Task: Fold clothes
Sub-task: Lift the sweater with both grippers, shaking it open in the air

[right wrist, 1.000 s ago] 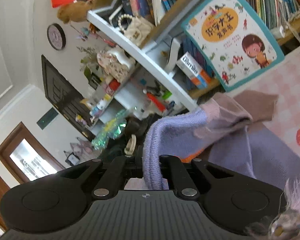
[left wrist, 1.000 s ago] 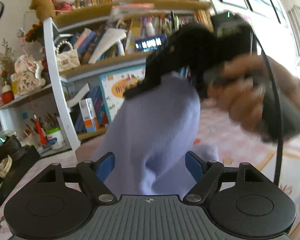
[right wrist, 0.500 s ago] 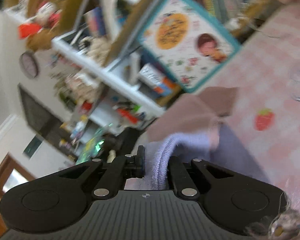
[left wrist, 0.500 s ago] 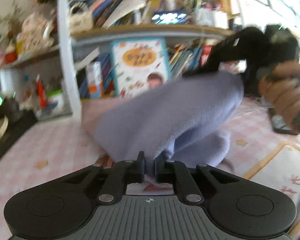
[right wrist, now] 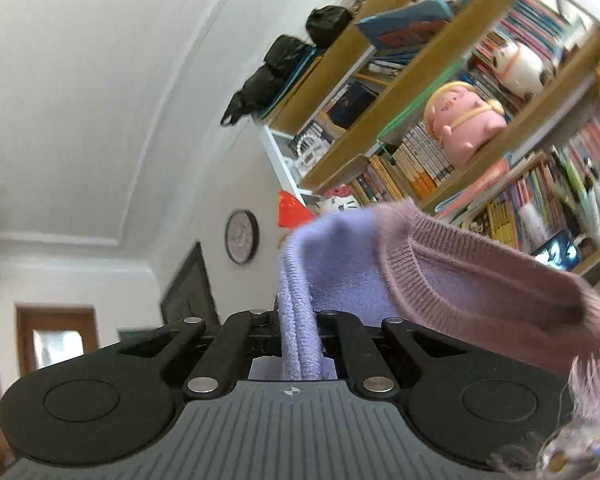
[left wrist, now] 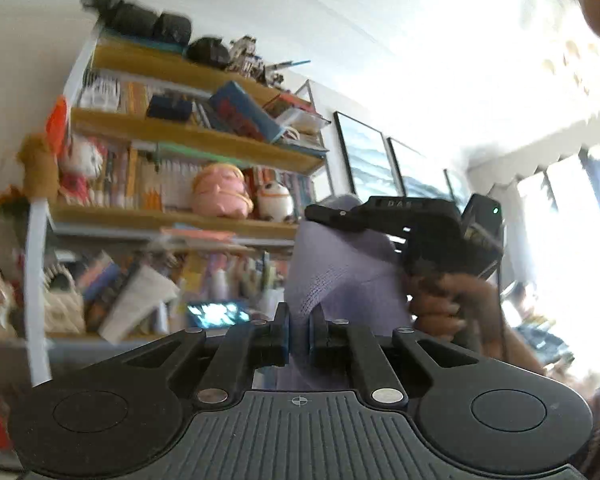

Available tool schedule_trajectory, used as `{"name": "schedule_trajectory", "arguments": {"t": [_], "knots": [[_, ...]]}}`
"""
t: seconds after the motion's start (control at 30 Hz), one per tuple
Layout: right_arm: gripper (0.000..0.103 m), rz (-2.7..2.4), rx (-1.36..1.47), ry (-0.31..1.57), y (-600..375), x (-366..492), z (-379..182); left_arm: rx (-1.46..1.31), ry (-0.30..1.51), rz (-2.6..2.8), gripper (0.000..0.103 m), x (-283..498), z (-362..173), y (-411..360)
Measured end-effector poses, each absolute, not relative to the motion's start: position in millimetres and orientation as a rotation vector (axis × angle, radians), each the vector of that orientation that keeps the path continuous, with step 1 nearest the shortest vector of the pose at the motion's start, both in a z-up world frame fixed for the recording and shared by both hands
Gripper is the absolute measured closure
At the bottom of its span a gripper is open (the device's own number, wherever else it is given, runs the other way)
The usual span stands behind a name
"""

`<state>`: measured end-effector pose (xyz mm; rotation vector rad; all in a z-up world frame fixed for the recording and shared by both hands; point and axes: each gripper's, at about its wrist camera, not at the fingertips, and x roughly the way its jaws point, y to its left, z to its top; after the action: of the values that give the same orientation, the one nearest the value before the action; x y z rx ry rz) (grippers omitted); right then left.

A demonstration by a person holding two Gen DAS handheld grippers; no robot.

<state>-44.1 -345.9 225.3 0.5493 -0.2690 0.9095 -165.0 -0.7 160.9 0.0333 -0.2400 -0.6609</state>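
A lilac knit sweater [left wrist: 340,272] with a mauve ribbed neckband [right wrist: 472,280] is held up in the air between both grippers. My left gripper [left wrist: 299,330] is shut on a lilac edge of it. My right gripper [right wrist: 299,332] is shut on a doubled lilac ribbed edge [right wrist: 296,320]; it also shows in the left wrist view [left wrist: 400,220], held by a hand, pinching the cloth's top. The rest of the sweater hangs below, out of view.
A tall bookshelf [left wrist: 180,136] packed with books and plush toys stands behind, also in the right wrist view [right wrist: 460,120]. A wall clock [right wrist: 242,237], a dark door [right wrist: 188,292] and bright windows [left wrist: 560,240] surround. Both cameras tilt upward; the table is out of view.
My left gripper closed on the sweater, then both grippers lifted it high off the pink checked table. Both views now tilt up toward shelf and ceiling.
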Motion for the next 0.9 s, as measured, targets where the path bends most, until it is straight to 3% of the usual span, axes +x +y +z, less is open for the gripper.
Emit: {"name": "schedule_trajectory", "arguments": {"t": [0.3,0.47,0.63,0.67,0.7,0.77,0.8,0.87,0.9], "knots": [[0.099,0.744,0.487,0.263,-262.8,66.3,123.7,-0.084,0.258,-0.499,0.094,-73.1,56.3,25.0],[0.099,0.767,0.395,0.431,-191.7,127.9,88.1,-0.043,0.327,-0.346,0.093,-47.4,28.4,49.0],[0.099,0.745,0.317,0.516,-131.5,182.5,72.6,-0.048,0.376,-0.171,0.084,-8.4,21.7,81.6],[0.092,0.718,0.298,0.544,-122.9,192.7,66.1,-0.048,0.389,-0.127,0.083,-3.9,22.2,88.4],[0.072,0.687,0.282,0.575,-118.2,203.3,61.1,-0.049,0.394,-0.095,0.082,-1.1,22.9,93.6],[0.05,0.66,0.266,0.614,-116.3,209.9,50.4,-0.066,0.378,-0.078,0.065,-9.5,24.2,103.5],[0.05,0.668,0.269,0.615,-119.6,206.4,47.3,-0.072,0.364,-0.087,0.051,-15.9,25.0,105.9],[0.045,0.71,0.279,0.611,-131.8,193.3,42.9,-0.068,0.347,-0.099,0.038,-28.1,25.4,105.8],[0.042,0.723,0.278,0.608,-138.2,185.9,42.9,-0.056,0.349,-0.105,0.038,-32.0,25.1,103.5]]}}
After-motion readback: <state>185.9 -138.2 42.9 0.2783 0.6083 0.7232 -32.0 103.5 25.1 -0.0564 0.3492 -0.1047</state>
